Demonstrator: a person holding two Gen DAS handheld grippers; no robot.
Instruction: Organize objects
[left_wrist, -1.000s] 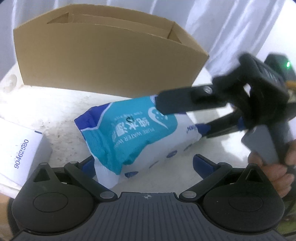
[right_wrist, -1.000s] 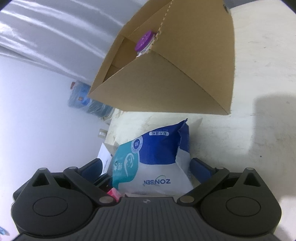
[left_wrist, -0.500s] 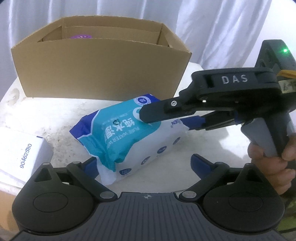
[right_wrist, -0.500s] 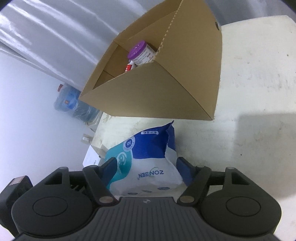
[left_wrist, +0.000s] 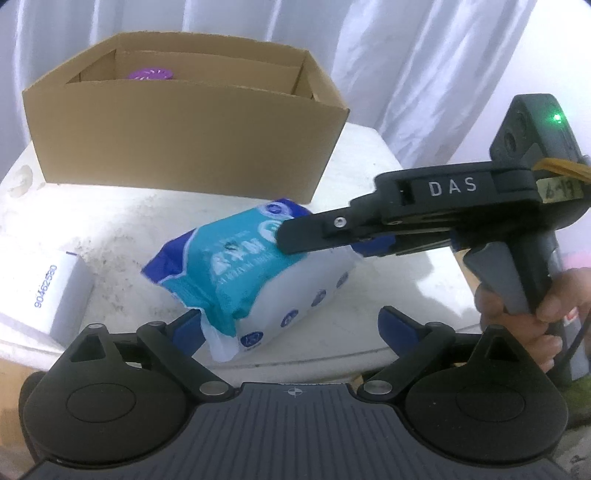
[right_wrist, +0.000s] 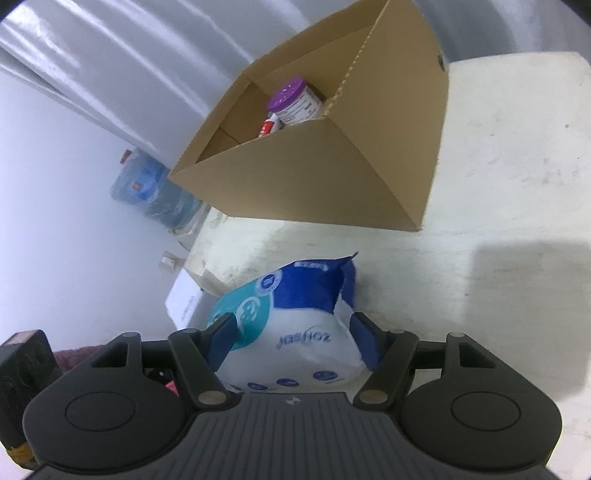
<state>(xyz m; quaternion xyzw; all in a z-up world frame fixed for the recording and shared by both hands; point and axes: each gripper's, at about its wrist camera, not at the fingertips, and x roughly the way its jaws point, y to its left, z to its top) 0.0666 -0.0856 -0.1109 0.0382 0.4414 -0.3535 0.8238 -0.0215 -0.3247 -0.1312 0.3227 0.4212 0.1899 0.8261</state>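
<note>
1. Table (left_wrist: 354, 162): white, scuffed.
2. Cardboard box (left_wrist: 177, 136): at 11 o'clock; purple-lidded jar (right_wrist: 293, 100) inside.
3. Wipes pack (left_wrist: 255, 280): centre, clamped by closing right gripper (right_wrist: 291, 341).
4. Left gripper (left_wrist: 291, 326): jaws closing, straddling pack's end.
5. White carton (left_wrist: 55, 295): at 9 o'clock.

White curtains (left_wrist: 388, 74) hanging in folds at twelve o'clock, scuffed off-white table (right_wrist: 498, 184) below, pale wall (right_wrist: 55, 184) at nine o'clock, water jug (right_wrist: 155, 192) by it, soft even light

My right gripper (right_wrist: 291, 332) now clamps the wipes pack (left_wrist: 255, 273), lifting its end off the bench (left_wrist: 110, 229); my left gripper's (left_wrist: 291, 325) jaws are closing.
</note>
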